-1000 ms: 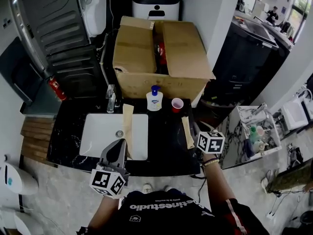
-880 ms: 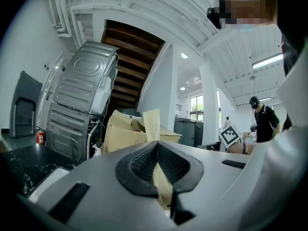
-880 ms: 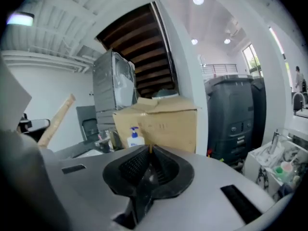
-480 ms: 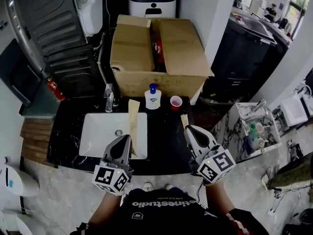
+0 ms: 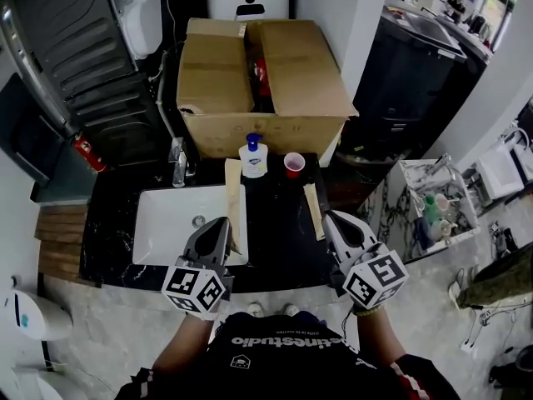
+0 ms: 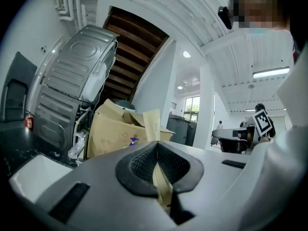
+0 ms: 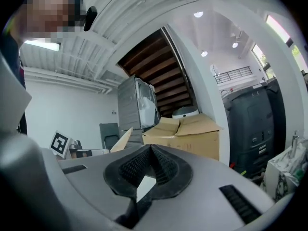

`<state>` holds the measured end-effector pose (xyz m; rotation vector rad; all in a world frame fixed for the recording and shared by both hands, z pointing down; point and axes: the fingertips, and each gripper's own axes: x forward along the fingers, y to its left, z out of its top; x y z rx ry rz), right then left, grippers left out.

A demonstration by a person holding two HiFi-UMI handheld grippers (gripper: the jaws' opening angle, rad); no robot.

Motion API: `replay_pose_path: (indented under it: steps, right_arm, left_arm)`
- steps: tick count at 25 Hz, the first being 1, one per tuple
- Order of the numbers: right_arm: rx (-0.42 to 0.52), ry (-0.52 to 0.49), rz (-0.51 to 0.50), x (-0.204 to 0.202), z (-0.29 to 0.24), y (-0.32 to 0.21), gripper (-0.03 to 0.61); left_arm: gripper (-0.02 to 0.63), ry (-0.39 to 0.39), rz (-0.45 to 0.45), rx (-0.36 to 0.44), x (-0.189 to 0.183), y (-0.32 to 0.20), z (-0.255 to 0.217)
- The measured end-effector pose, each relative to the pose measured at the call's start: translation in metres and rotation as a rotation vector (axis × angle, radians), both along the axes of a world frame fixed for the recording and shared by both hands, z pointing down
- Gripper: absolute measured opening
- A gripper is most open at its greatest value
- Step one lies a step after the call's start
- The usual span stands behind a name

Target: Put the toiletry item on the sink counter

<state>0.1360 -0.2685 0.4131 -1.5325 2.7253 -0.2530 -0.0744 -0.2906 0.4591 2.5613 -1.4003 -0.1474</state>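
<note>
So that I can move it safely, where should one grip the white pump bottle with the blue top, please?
I would take the white pump bottle by its body, below the blue head, from the front: it stands upright, brown cardboard box behind, pink cup beside.

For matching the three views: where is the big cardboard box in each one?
Head view: cardboard box top centre, behind the sink counter.
Left gripper view: box left of centre, lower half.
Right gripper view: box just right of centre, lower half.
Shared landmark: the grey metal unit, left of the box in all three.
</note>
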Motion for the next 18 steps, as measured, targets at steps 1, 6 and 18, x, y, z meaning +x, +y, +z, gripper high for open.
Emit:
replay_pose_path:
  steps: [1, 6, 18]
  right_arm:
    - [-0.018, -0.004, 0.015, 0.006, 0.005, 0.001, 0.038]
    - [-0.079, -0.018, 0.085, 0.037, 0.022, 0.010, 0.037]
    - [-0.133, -0.058, 0.156, 0.070, 0.041, 0.033, 0.038]
  left_arm:
    - [0.015, 0.011, 0.005, -0.026, 0.003, -0.006, 0.007]
    - [0.015, 0.026, 0.034, -0.190, 0.025, -0.036, 0.055]
    - [0.015, -0.010, 0.078, -0.534, 0.111, -0.088, 0.173]
